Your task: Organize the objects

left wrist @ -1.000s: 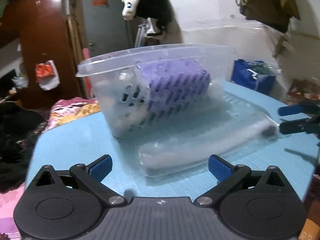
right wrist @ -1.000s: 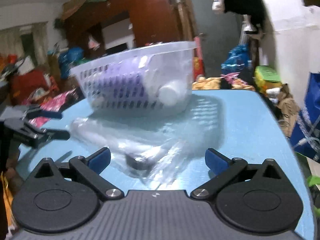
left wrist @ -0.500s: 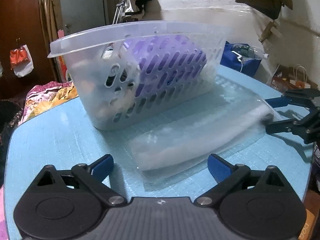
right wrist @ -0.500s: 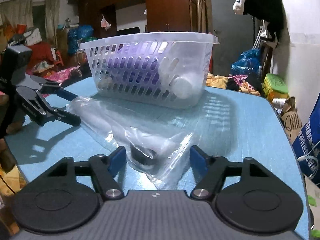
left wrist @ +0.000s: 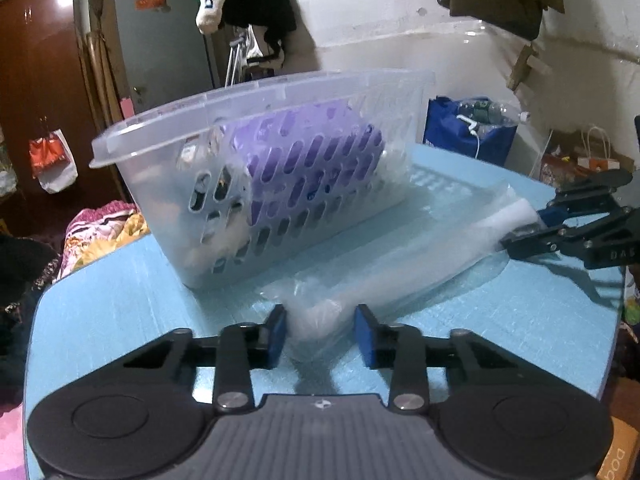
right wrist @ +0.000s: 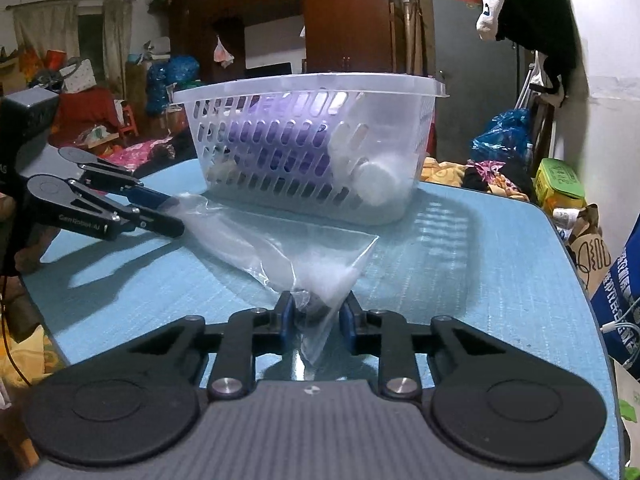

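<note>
Presently both grippers are clamped on opposite ends of the clear plastic bag (left wrist: 384, 276) lying on the blue table (left wrist: 120, 292) near the basket (left wrist: 256, 168): left gripper (left wrist: 322, 332), right gripper (right wrist: 316, 316). Bag judged light, limp, slippery; hold gathered ends firmly.

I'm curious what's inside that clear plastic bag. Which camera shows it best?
The right wrist view: the plastic bag lies sharp there, a dark cap visible at the right gripper. In the left wrist view it is blurrier, showing a long pale thing at the left gripper.
</note>
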`<action>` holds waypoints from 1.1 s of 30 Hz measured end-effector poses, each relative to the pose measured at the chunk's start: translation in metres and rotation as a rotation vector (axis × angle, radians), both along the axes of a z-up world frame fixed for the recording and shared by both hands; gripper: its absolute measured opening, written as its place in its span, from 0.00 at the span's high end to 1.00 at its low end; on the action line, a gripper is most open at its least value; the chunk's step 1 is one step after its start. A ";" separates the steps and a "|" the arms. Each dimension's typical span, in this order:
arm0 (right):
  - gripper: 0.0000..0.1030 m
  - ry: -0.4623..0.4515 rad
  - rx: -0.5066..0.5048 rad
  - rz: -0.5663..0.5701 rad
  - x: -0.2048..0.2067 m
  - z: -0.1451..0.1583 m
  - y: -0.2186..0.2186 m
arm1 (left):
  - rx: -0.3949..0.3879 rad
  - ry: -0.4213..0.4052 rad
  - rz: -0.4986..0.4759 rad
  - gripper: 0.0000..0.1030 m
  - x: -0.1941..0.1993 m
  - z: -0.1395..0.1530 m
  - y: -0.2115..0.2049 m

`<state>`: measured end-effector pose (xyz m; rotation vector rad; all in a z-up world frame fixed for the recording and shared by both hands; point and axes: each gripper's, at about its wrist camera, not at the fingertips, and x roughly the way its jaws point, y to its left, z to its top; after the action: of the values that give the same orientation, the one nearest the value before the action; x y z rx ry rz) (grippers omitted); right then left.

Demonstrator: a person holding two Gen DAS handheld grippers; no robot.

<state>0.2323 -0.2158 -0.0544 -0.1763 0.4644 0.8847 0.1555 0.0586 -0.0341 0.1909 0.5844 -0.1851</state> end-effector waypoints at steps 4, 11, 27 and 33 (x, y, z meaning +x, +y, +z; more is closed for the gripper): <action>0.77 -0.002 0.006 0.007 -0.002 0.001 0.000 | 0.016 -0.027 -0.002 0.78 -0.008 0.001 -0.006; 0.79 -0.011 0.031 0.023 -0.005 0.005 -0.003 | 0.016 -0.065 0.009 0.83 -0.017 0.002 -0.009; 0.80 -0.072 0.087 0.035 -0.014 0.035 -0.007 | 0.049 -0.194 0.018 0.86 -0.047 0.028 -0.018; 0.81 -0.146 0.110 0.042 -0.017 0.073 -0.002 | 0.066 -0.254 0.023 0.86 -0.057 0.053 -0.019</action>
<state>0.2154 -0.2173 0.0181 -0.1490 0.2759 0.9288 0.0987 0.0401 0.0189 0.2670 0.3403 -0.1171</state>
